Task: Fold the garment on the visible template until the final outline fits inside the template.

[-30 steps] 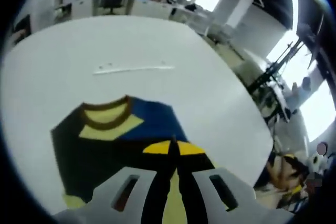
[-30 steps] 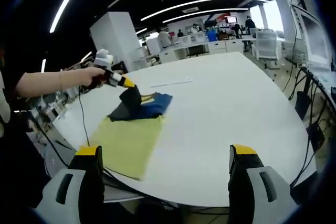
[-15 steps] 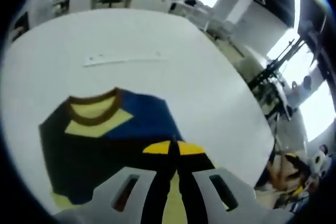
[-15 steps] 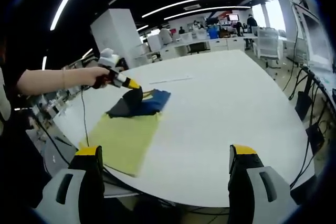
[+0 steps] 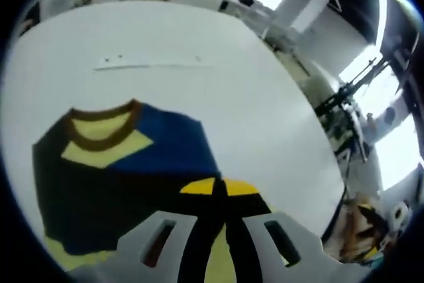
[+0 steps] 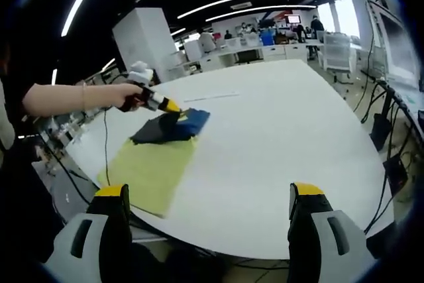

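Observation:
The garment (image 5: 126, 170) is dark navy and blue, with a brown collar and a pale yellow patch. It lies folded at the far end of the yellow-green template (image 6: 151, 167). My left gripper (image 5: 218, 187) has its yellow tips pressed together, shut on a dark fold of the garment low over the cloth. In the right gripper view a hand (image 6: 127, 95) holds that left gripper (image 6: 173, 111) down at the garment (image 6: 165, 128). My right gripper (image 6: 209, 193) stands open near the table's front edge, far from the cloth and holding nothing.
A thin white strip (image 5: 147, 64) lies on the round white table (image 6: 285, 137) beyond the garment. A cable (image 6: 105, 157) hangs from the left gripper over the table edge. Desks, chairs and people stand far behind.
My left gripper has come down with the lifted fold, and the garment now lies flatter on the template's far end. The right gripper has stayed open in place.

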`<state>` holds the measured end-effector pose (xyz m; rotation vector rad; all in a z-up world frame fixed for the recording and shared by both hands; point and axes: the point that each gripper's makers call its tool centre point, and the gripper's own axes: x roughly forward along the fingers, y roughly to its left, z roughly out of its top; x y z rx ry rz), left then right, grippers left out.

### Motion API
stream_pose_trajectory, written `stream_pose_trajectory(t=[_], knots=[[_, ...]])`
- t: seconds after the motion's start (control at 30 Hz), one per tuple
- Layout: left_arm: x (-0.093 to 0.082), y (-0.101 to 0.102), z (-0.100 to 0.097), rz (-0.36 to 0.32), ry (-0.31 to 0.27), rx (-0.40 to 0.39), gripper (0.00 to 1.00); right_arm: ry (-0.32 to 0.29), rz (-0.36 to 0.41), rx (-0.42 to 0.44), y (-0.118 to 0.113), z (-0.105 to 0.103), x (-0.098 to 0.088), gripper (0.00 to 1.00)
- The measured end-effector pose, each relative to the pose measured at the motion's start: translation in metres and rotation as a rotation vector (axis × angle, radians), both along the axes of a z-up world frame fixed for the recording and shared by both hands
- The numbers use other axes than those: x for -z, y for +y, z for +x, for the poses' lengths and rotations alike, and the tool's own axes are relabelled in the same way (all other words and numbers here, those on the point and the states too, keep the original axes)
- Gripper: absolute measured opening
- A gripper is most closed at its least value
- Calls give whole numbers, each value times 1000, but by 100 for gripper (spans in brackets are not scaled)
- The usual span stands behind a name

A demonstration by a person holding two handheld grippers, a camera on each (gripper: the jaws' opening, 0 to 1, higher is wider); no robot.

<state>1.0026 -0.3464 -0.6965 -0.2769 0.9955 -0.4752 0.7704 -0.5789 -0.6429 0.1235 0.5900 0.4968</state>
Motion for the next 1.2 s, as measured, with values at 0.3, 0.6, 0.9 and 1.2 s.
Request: stream_pose_trajectory(t=[0.3, 0.6, 0.9, 1.2], knots=[[22, -12, 0, -3, 19, -38, 0, -2, -10, -35, 7, 4, 2, 100], [35, -19, 3, -12, 17, -67, 0, 16, -13, -62, 12, -1, 10, 100], [47, -25, 6, -34, 21, -103, 0, -23, -31, -164, 30, 8, 9, 100], [58, -30, 7, -5, 2, -100, 0, -55, -26, -219, 42, 23, 6, 100]])
